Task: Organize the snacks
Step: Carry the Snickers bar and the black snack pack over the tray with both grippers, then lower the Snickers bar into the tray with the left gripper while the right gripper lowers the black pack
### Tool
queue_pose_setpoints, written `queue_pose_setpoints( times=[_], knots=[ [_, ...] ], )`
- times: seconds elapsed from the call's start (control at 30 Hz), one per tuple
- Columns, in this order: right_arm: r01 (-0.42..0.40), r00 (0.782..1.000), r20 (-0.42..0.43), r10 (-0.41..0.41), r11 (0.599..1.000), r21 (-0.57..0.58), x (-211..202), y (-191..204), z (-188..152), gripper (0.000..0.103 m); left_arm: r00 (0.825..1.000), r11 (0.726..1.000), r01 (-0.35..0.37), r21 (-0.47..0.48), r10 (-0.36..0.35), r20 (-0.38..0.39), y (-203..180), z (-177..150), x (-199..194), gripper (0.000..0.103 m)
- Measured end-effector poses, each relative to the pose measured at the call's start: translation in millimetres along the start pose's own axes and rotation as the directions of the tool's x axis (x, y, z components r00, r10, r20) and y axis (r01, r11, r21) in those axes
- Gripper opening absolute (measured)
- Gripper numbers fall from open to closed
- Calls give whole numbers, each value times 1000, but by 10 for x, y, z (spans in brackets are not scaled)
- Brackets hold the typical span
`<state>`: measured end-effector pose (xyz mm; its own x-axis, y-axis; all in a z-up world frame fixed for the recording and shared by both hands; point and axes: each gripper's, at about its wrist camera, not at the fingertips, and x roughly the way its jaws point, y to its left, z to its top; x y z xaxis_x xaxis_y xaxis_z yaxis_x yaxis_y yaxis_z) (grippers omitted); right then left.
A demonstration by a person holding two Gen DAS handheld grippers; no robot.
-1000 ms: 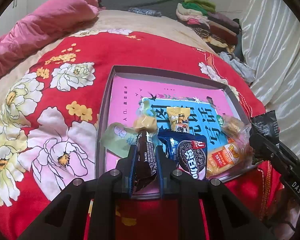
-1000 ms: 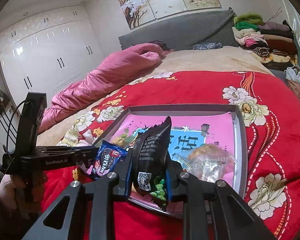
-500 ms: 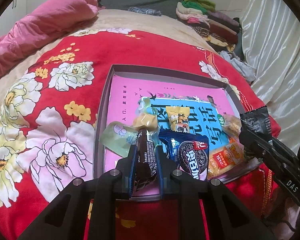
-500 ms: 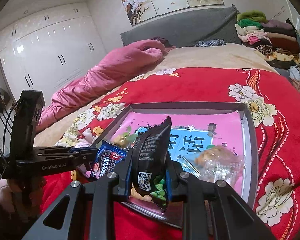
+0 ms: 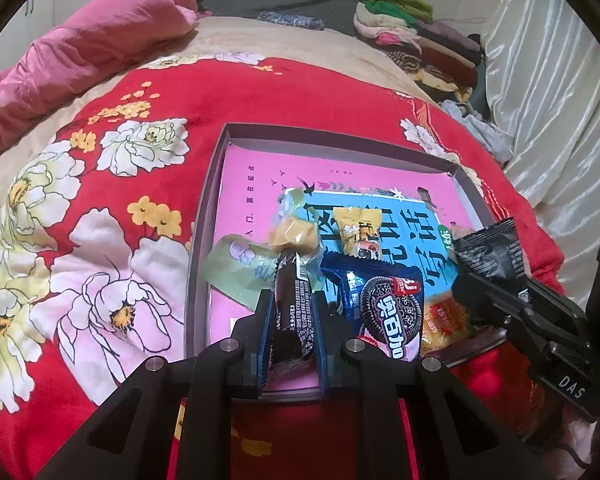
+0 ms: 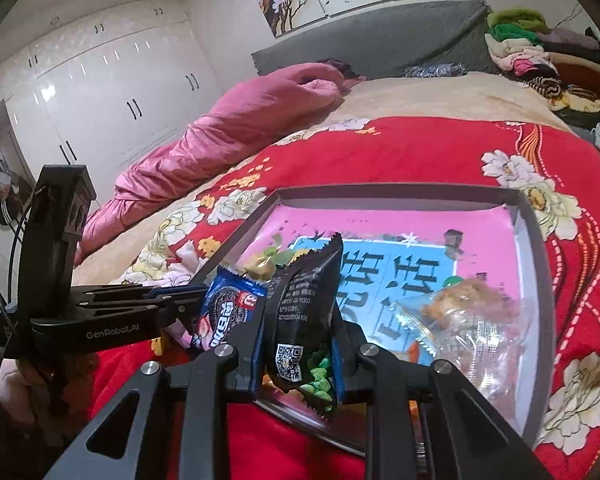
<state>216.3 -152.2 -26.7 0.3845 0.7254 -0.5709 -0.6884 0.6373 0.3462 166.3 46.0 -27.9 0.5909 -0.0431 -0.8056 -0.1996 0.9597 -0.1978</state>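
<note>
One shallow grey cardboard box lid with a pink printed liner. Two black hand-held grippers, left and right. Snack packets, seven in view: two dark wrappers, brown and black, one blue cookie pack, one pale green, two yellow, one clear.
</note>
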Motion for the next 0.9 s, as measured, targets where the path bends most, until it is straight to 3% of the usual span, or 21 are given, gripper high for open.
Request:
queue_pose_setpoints(
  times=[0.3, 0.67, 0.9],
  knots=[
    [11, 999, -49, -12, 1000, -20, 136, 54, -71, 26, 1000, 1000, 0, -10, 0, -15, 23, -57, 60, 18],
    [56, 997, -44, -56, 998, 1, 108, -35, -71, 27, 1000, 1000, 1, -13, -1, -15, 26, -62, 63, 18],
    [76, 996, -47, -77, 997, -13, 102, -23, -69, 35, 1000, 1000, 0, -13, -1, -10, 25, -74, 65, 18]
  ],
)
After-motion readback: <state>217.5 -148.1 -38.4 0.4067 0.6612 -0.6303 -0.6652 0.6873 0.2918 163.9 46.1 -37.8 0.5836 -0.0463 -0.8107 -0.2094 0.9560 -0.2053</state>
